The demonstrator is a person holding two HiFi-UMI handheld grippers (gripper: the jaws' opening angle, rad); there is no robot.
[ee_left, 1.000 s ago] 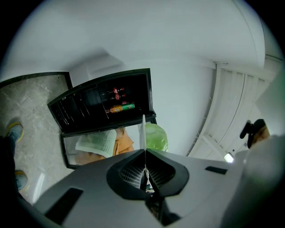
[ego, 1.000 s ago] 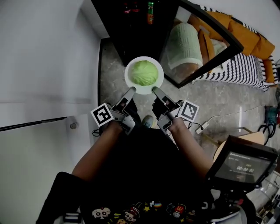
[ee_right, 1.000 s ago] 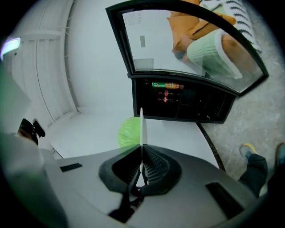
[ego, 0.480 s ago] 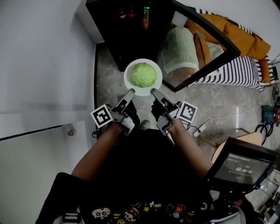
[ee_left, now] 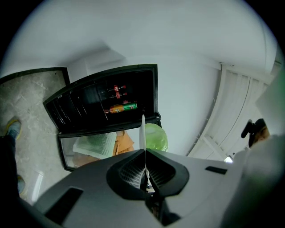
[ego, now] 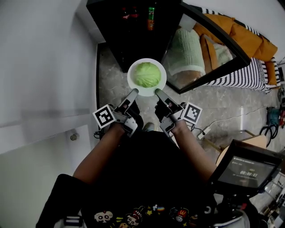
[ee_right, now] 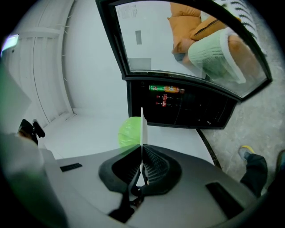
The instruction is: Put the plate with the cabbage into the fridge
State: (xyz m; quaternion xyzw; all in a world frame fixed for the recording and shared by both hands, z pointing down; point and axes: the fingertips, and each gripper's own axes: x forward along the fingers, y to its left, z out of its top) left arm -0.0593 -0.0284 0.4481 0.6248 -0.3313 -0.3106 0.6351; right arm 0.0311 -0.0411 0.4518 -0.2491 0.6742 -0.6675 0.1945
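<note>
While the fridge (ego: 133, 31) stands open at the far side, its glass door (ego: 209, 49) swung out to the right, I hold the plate (ego: 132, 76) level before the dark interior, not yet inside. Cabbage (ego: 147, 74) sits at its centre. My left gripper (ego: 132, 92) and right gripper (ego: 157, 92) each pinch the near rim, jaws pressed on the thin edge. Best practice, I judge: advance both together at equal height, clear of the glass door and the bottles (ego: 150, 13).
</note>
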